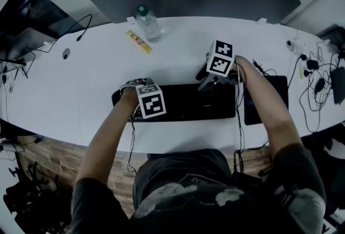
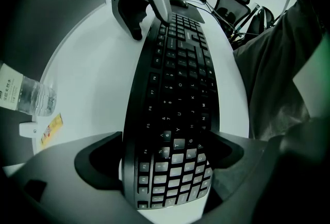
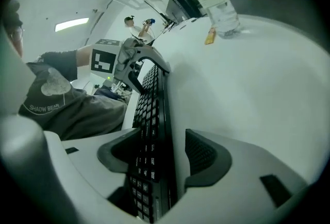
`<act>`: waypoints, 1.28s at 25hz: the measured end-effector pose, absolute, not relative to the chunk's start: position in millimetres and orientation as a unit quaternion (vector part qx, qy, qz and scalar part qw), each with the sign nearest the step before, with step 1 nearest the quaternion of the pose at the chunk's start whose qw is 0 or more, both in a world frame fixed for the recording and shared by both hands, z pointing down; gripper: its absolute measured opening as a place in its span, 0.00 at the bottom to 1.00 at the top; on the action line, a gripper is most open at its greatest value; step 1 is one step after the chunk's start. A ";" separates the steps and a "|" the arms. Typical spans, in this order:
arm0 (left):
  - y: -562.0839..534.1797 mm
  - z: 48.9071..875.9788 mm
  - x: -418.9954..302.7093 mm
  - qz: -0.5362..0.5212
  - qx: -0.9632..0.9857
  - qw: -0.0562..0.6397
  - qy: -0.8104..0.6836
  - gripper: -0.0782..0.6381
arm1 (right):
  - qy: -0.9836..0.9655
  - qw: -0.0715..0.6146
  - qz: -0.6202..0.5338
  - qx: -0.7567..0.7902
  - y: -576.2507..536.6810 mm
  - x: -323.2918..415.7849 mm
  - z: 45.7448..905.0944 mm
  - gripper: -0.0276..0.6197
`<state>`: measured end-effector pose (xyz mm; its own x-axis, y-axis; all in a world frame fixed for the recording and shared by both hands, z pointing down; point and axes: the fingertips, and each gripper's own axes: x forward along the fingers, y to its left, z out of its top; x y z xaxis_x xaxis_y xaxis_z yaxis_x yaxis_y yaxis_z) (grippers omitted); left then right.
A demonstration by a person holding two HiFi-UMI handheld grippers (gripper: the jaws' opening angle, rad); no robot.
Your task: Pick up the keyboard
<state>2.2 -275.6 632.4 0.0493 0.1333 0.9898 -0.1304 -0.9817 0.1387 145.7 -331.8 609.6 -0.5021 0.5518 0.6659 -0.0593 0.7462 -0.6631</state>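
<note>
Left end: your left tongs (image 2: 166, 158) stand astride the left end of the keyboard (image 1: 183, 102). One pad sits at each long edge and the key rows run between them. The tongs are closed down to the keyboard's width and grip it across its short dimension. The pad on your side overlaps the front edge. The far pad meets the back edge, with a thin pale strip of bench (image 1: 81, 93) showing low beside it.

Centre: the keyboard lies lengthwise from one set of tongs to the other, with its keys facing up. From the head view its underside appears to rest on the bench. I cannot confirm any lift.

Right end: your right tongs (image 3: 162, 148) straddle the keyboard's right end in the same manner. The pad on your side is close against the key rows. A sliver of bench shows between the far pad and the back edge. These tongs are therefore set around the keyboard but not clamped on it.

Surroundings: a clear water bottle (image 1: 147, 23) stands upright well beyond the left tongs, on the far side of the bench. A yellow strip (image 1: 139, 41) lies flat just beside the bottle, between it and those tongs. A black pad (image 1: 269, 99) lies flat just outboard of the right tongs, beside the keyboard's right end. Loose cables (image 1: 315, 79) lie further out on that side.
</note>
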 end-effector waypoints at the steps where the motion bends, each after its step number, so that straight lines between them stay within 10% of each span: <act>1: -275.8 631.7 2.4 0.689 0.719 0.093 0.000 0.79 | -0.794 0.482 0.330 -0.169 -329.2 144.6 611.9 0.45; 32: -268.5 602.4 -21.2 0.608 0.765 0.081 -0.199 0.72 | -0.721 0.570 0.317 -0.235 -311.8 143.1 615.2 0.22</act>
